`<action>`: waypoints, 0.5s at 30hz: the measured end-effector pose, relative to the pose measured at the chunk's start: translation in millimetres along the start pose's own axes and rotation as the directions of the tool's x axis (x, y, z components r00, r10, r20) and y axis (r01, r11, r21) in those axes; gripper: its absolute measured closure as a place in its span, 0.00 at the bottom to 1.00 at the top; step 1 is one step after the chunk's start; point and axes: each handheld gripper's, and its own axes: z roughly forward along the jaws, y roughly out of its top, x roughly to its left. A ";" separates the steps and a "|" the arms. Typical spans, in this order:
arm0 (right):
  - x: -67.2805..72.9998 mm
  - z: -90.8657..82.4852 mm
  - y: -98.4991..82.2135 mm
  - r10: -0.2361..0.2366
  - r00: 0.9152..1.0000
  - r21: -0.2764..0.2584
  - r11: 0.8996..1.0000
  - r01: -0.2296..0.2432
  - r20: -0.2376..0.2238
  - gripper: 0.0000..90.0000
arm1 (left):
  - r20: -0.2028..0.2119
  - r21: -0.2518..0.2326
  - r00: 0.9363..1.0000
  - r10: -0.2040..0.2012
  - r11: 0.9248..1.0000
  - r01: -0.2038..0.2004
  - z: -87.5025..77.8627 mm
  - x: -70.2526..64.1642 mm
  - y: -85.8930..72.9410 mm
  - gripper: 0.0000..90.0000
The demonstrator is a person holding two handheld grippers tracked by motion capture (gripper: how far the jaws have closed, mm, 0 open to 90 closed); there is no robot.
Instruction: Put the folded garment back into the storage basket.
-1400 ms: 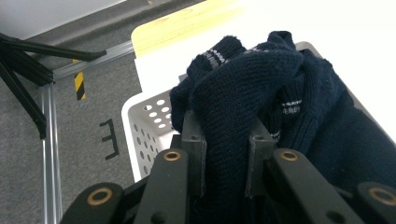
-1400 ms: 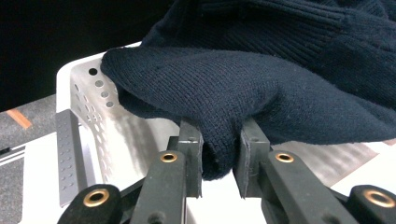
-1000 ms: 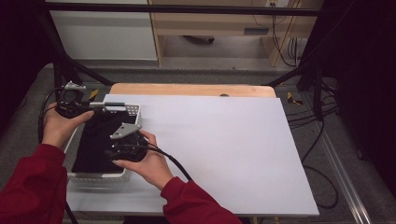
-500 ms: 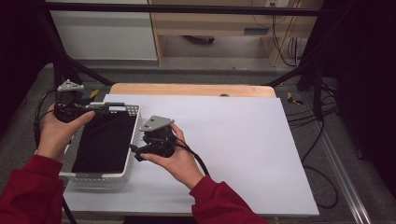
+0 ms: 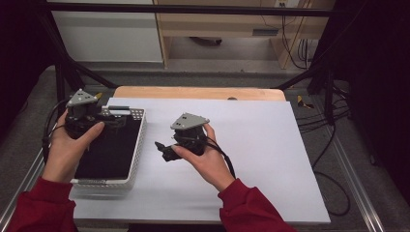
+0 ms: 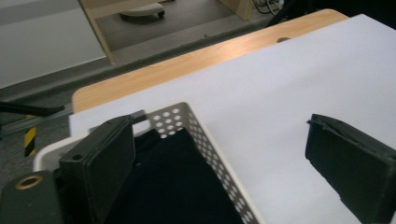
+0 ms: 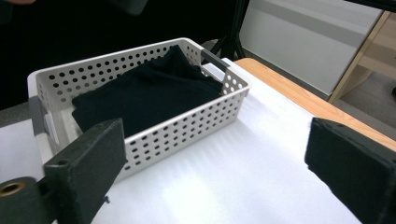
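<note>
A white perforated basket (image 5: 138,140) sits at the left near part of the white tabletop (image 5: 261,145), and a folded black cloth (image 5: 109,147) lies inside it, filling most of its floor.

The left hand (image 5: 67,147) comes in from the near left edge in a red sleeve (image 5: 41,208), wrapped around the body of the left claw (image 5: 109,116). It holds the claw above the far left corner of the basket, pointing right across the basket's far end. In the left gripper view the two black jaws stand wide apart, having just been opening, with nothing between them; one jaw hangs over the cloth, the other over bare tabletop right of the basket wall.

The right hand (image 5: 205,157) reaches in from the near edge, forearm slanting up and left, palm cupping the right claw (image 5: 163,151) from beneath. This claw is just right of the basket, above the tabletop, and points left and a little near. Its jaws too have just been opening and now stand wide apart, empty. The right gripper view looks between them at the basket's long side, the cloth inside it.
</note>
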 end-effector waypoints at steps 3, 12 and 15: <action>-8.0 -7.1 -3.4 0.006 1.000 0.006 1.000 -0.006 0.002 0.06 | -0.010 -0.003 1.000 0.013 1.000 -0.013 4.4 -9.1 -4.3 0.08; -32.3 -27.4 -9.6 0.042 0.999 0.018 0.999 -0.043 0.014 0.09 | 0.010 -0.014 1.000 0.006 1.000 -0.005 15.9 -28.4 -26.2 0.08; -38.2 -33.8 -9.8 0.044 0.999 0.015 0.999 -0.045 0.031 0.09 | 0.019 -0.014 1.000 0.004 1.000 -0.003 15.4 -32.6 -35.3 0.08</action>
